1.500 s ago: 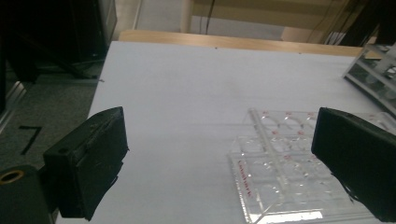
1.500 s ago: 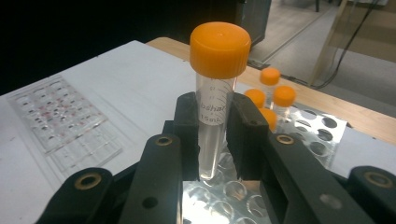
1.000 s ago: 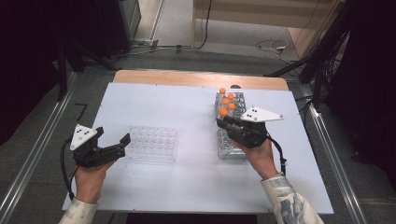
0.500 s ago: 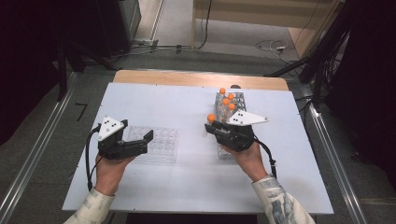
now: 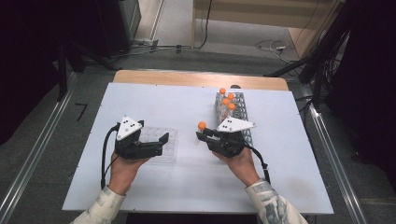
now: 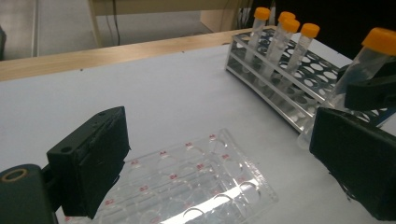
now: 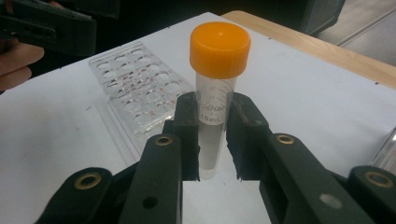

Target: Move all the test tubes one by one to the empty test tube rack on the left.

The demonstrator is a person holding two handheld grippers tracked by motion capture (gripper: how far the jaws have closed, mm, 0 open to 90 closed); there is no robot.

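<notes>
The right gripper (image 5: 201, 135) clamps a clear plastic tube with an orange screw cap (image 7: 216, 100) between its black jaws, above the white table (image 5: 187, 100). The tube stands nearly upright, long axis vertical, cap on top. It sits between the clear plastic well plate (image 5: 166, 140) at the left and the metal tube rack (image 5: 236, 112) at the right, which holds more orange-capped tubes (image 6: 299, 44) at its far end. The left gripper (image 5: 161, 142) hangs over the plate, jaws wide apart and holding nothing.
</notes>
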